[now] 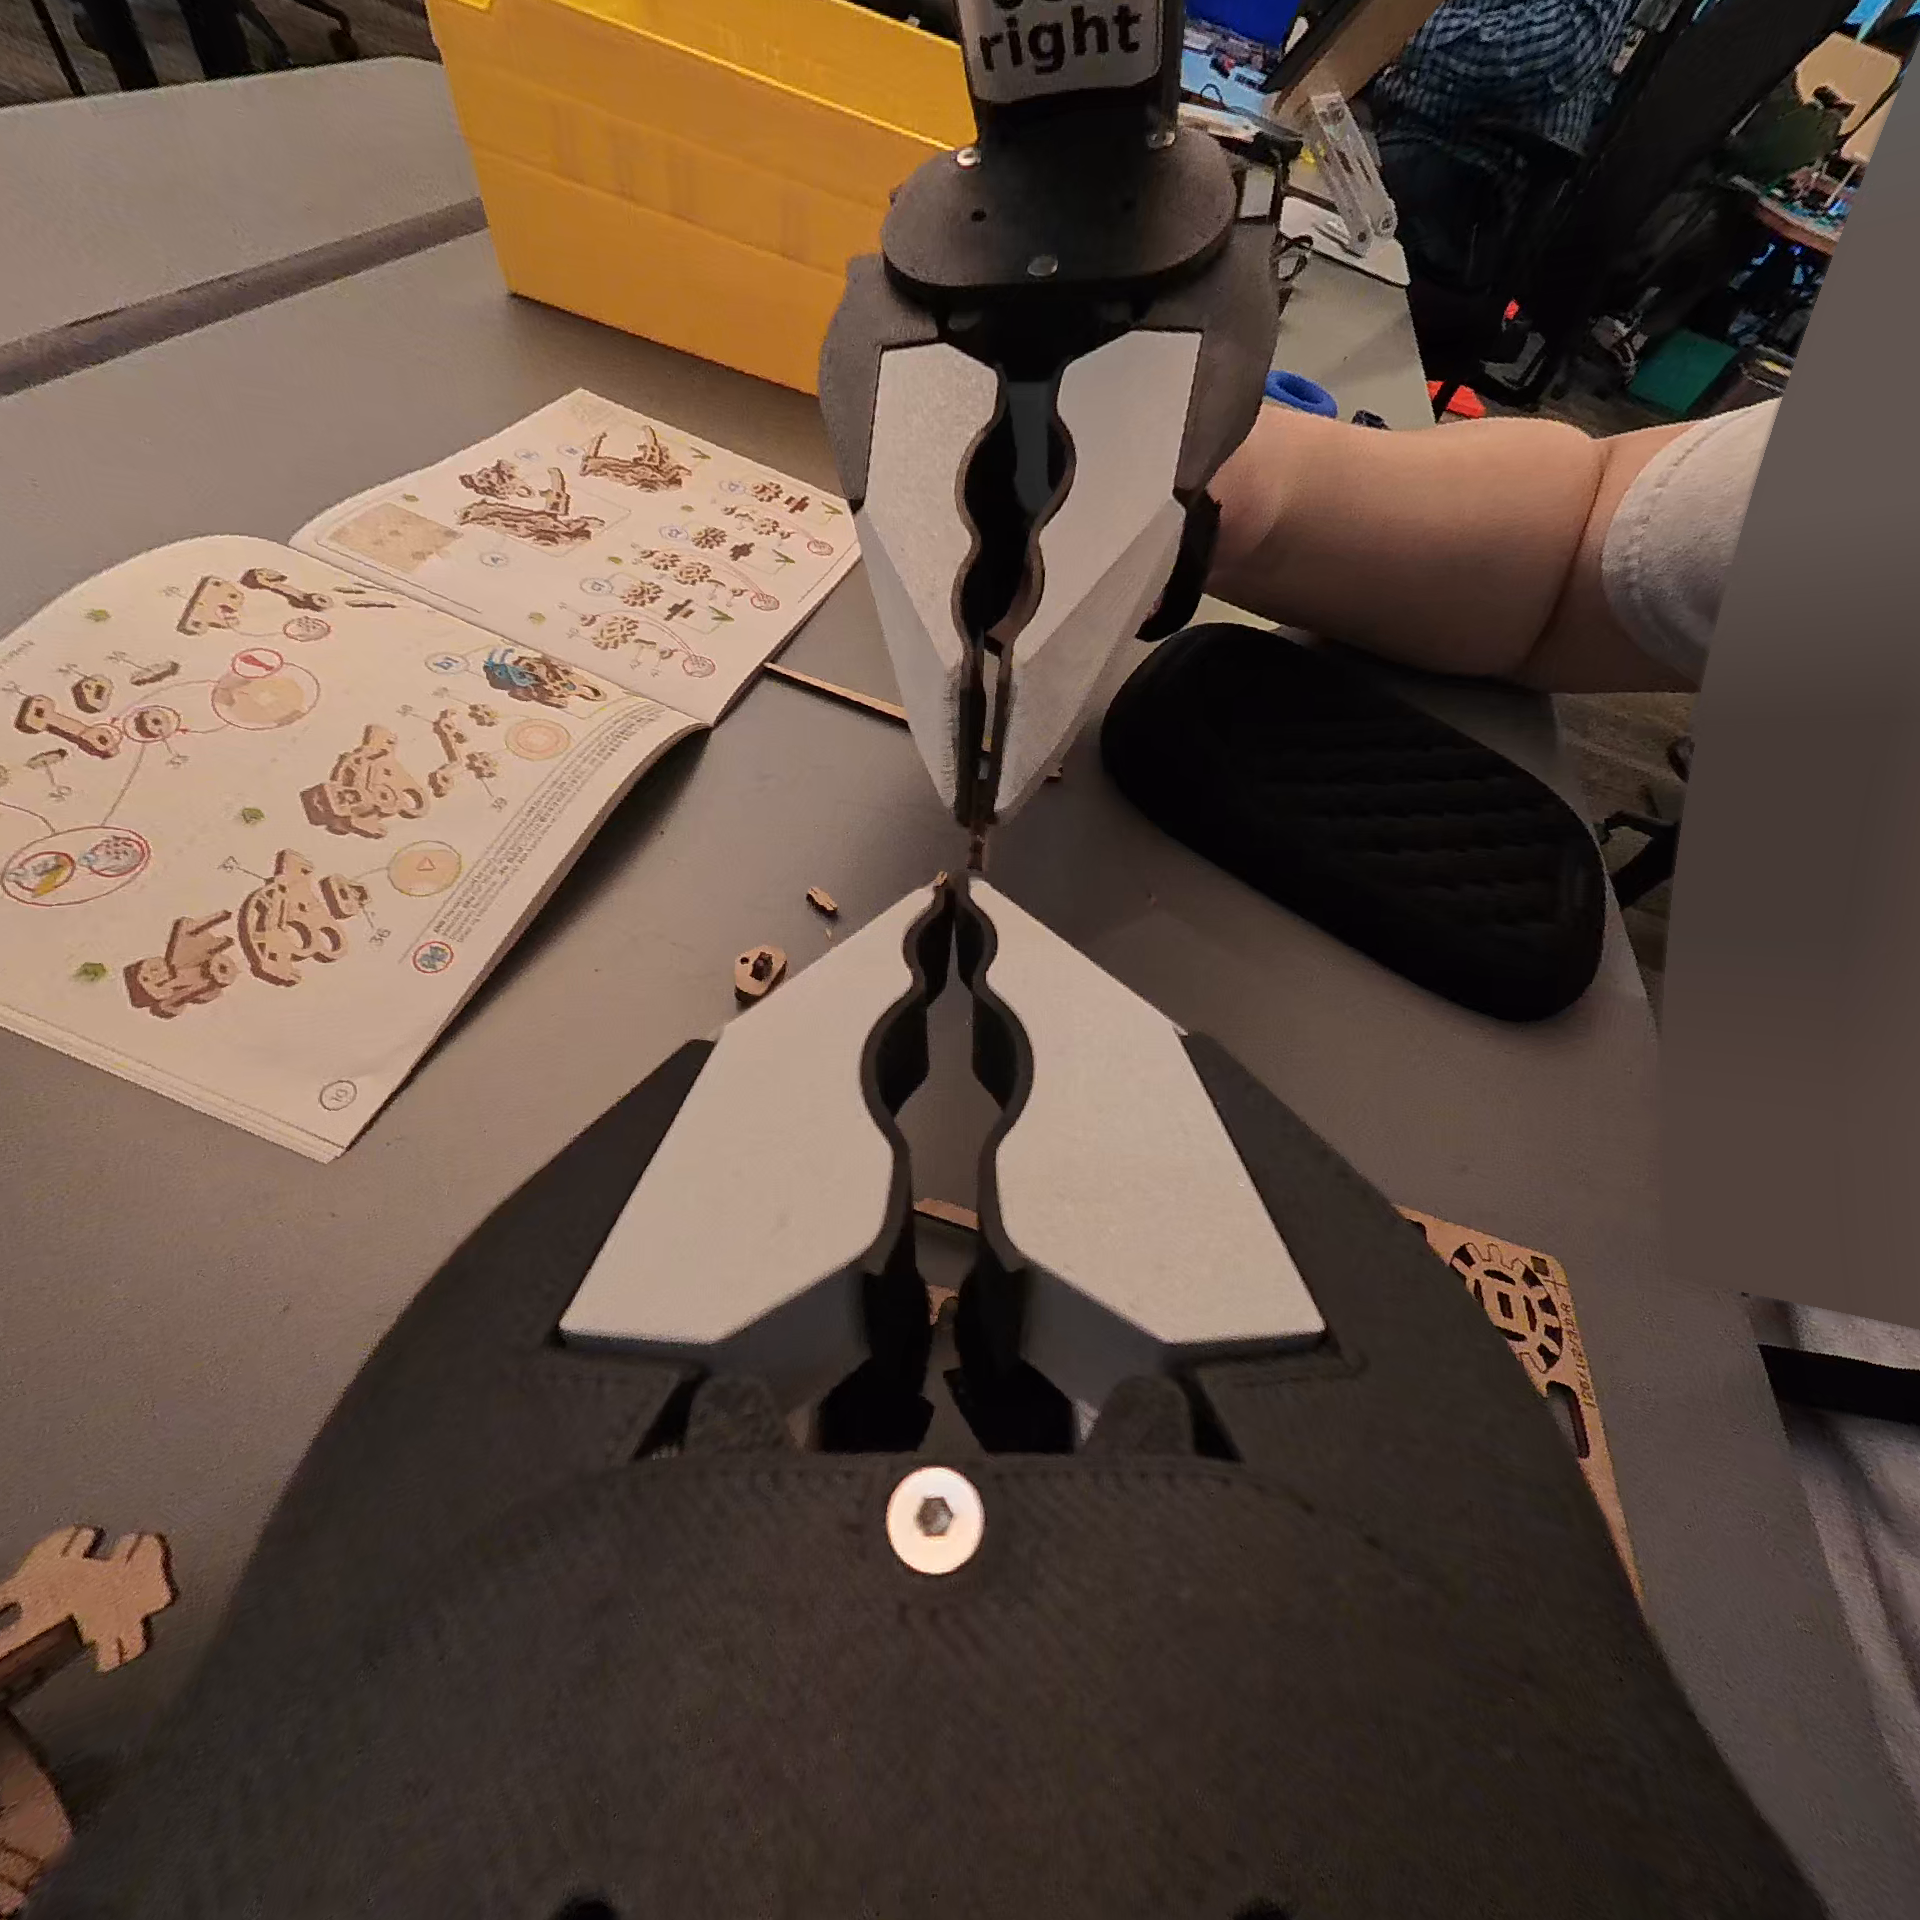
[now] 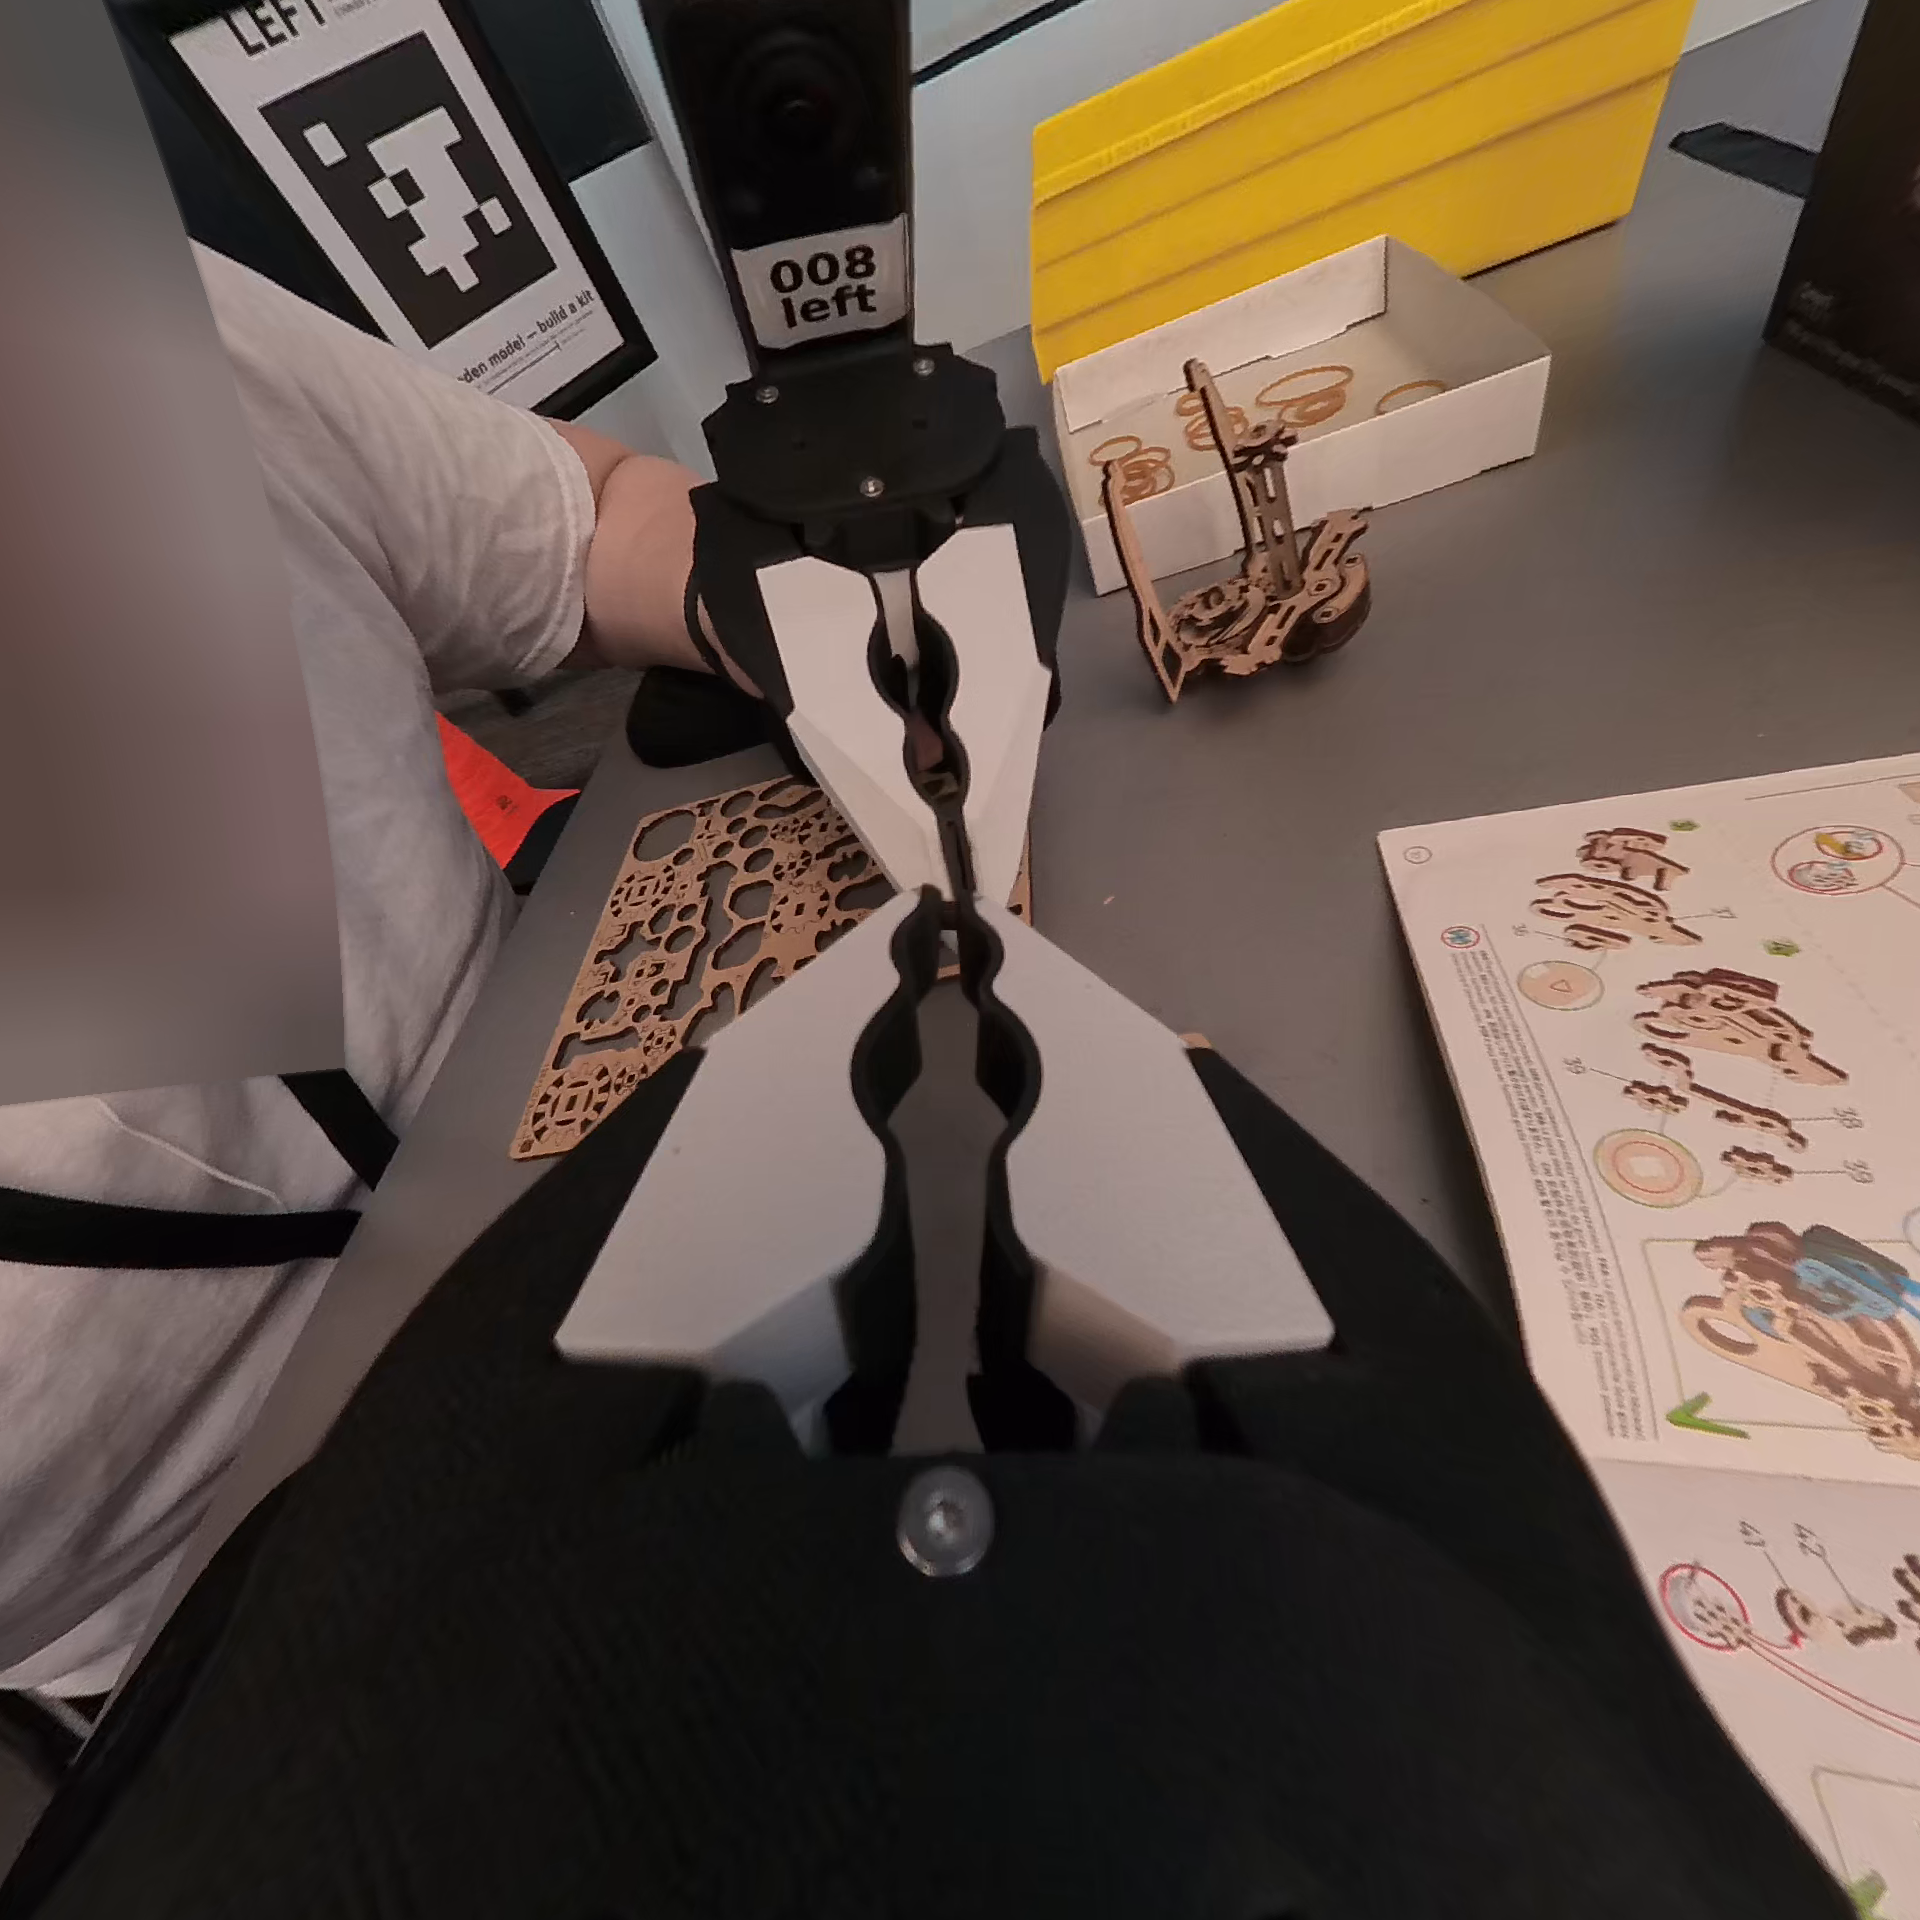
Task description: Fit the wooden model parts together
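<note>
- Left claw point(image 1: 961, 894): fingers pressed nearly together at the tips, pinching a thin dark wooden part point(image 2: 951, 821) seen edge-on; held above the surface, tip to tip with the other claw
- Right claw point(image 2: 951, 914): fingers likewise drawn together at the tips, pinching a thin wooden strip point(image 1: 979, 769) that stands out a little past the fingertips toward the left claw
- Meeting point: the two parts sit touching or just apart between the opposed tips; which of the two cannot be told, as the pieces are very small and seen on edge
- Handling, as a judgement: laser-cut plywood, very light, stiff across the face but brittle at tabs and slots; likely to snap or split if twisted or forced askew. Best gripped on the flat faces close to the joint, leaving only the mating tab free, and pushed straight along the slot
- Risk: a small part may pivot or slip out between the smooth white pads point(image 1: 1091, 1122) under sideways load
- Part-built wooden model point(image 2: 1257, 582): stands on the grey surface point(image 2: 1299, 810), just in front of a white box point(image 2: 1455, 343) holding rubber bands
- Punched-out plywood sheet point(image 2: 675, 956): lies flat below the claws, near the surface edge
- Open instruction booklet point(image 1: 343, 790): flat on the surface, beside the claws
- Loose wooden bits point(image 1: 756, 971): small, on the surface near the booklet
- Yellow bin point(image 1: 675, 156): at the far side
- Black padded rest point(image 1: 1351, 810): under the person's forearm point(image 1: 1403, 540)
</note>
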